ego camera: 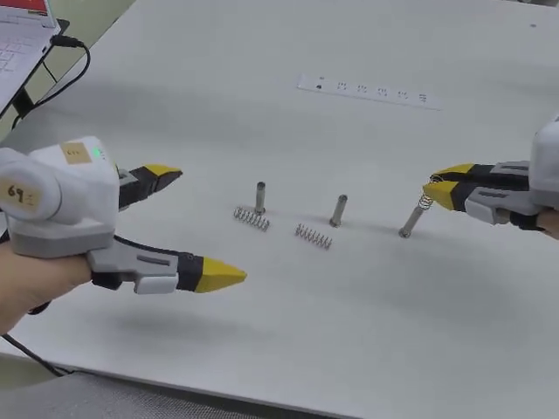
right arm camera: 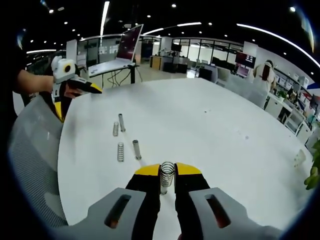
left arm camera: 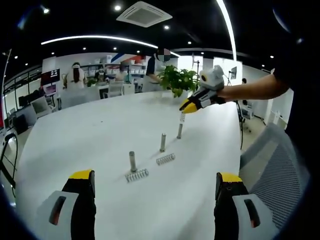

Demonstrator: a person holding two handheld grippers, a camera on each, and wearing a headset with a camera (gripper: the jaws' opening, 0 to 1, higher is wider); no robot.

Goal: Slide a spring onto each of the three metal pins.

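Three metal pins stand in a row on the white table: the left pin (ego camera: 260, 196), the middle pin (ego camera: 338, 209) and the right pin (ego camera: 409, 223), which leans. My right gripper (ego camera: 434, 188) is shut on a spring (ego camera: 425, 202) at the top of the leaning pin. Its own view shows that spring (right arm camera: 167, 170) end-on between the yellow tips (right arm camera: 168, 173). Two loose springs lie flat, one (ego camera: 251, 218) by the left pin and one (ego camera: 313, 236) by the middle pin. My left gripper (ego camera: 205, 225) hovers open to the left of them, with nothing held.
A white power strip (ego camera: 367, 91) lies further back on the table. A laptop (ego camera: 22, 35) and a black cable (ego camera: 74, 70) sit at the far left corner. A grey chair (left arm camera: 280, 165) stands at the near table edge.
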